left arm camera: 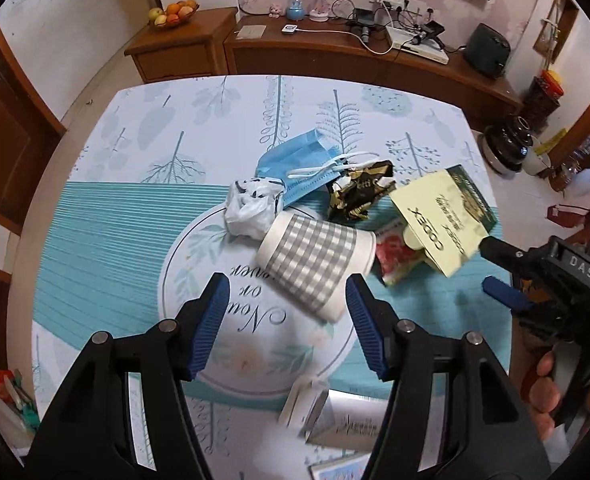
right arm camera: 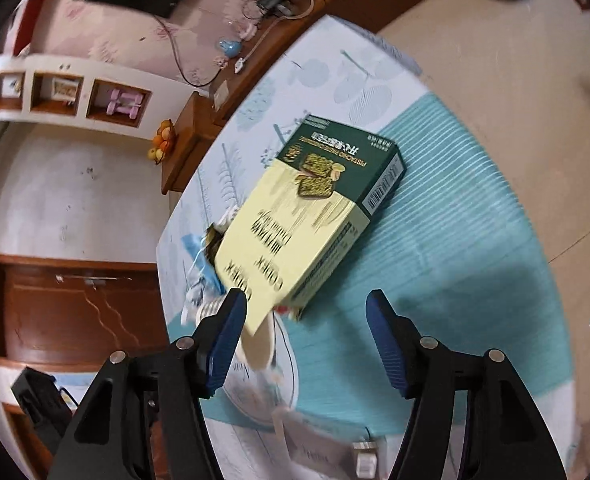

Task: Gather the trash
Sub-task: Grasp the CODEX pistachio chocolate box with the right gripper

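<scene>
Left wrist view: trash heaped mid-frame on table (left arm camera: 95, 216): checked paper cup (left arm camera: 315, 264) on its side, blue mask (left arm camera: 295, 164), crumpled white bag (left arm camera: 247, 208), dark wrapper (left arm camera: 359, 192), red packet (left arm camera: 395, 256), yellow-green box (left arm camera: 443, 216). Left gripper (left arm camera: 287, 324) released, empty, above cup. Right gripper (right arm camera: 307, 344) released, box just ahead, not pinched. Nothing gathered yet; no bin visible; whole pile left.
</scene>
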`<state>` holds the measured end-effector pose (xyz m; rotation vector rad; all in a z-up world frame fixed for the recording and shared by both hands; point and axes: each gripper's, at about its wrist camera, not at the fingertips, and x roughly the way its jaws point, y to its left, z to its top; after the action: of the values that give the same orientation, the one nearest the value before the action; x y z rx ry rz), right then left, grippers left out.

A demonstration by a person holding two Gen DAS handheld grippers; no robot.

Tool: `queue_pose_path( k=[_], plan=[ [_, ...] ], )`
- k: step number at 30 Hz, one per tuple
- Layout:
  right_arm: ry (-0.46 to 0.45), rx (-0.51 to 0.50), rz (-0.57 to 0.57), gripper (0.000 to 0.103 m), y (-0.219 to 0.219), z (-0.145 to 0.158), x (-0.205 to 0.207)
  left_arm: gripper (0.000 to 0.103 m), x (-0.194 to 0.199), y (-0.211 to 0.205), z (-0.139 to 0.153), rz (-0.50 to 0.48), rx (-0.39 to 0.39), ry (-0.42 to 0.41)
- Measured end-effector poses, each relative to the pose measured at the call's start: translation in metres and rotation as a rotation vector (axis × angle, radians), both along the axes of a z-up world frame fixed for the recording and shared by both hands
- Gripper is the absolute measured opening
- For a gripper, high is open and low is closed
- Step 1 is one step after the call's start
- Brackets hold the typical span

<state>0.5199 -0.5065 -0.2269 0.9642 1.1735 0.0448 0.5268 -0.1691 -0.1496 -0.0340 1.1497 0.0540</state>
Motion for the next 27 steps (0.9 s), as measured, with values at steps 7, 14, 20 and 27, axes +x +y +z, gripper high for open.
queue_pose_path(
  k=[7,14,20,27],
  plan=[
    [0.031,0.132,-0.067,0.065,0.002,-0.053,0.031,0.058,0.016,0.003,-0.022,0.042,-0.015,0.019],
    [0.009,0.205,-0.070,0.063,0.012,-0.079,0.054,0.058,0.023,0.009,-0.029,0.069,-0.050,0.031],
    [-0.020,0.147,-0.009,0.045,0.023,-0.070,0.065,0.058,0.027,0.005,-0.031,0.084,-0.065,0.051],
    [-0.073,-0.019,0.141,0.032,0.046,-0.044,0.067,0.058,0.041,0.012,-0.042,0.169,-0.075,0.087]
  ],
)
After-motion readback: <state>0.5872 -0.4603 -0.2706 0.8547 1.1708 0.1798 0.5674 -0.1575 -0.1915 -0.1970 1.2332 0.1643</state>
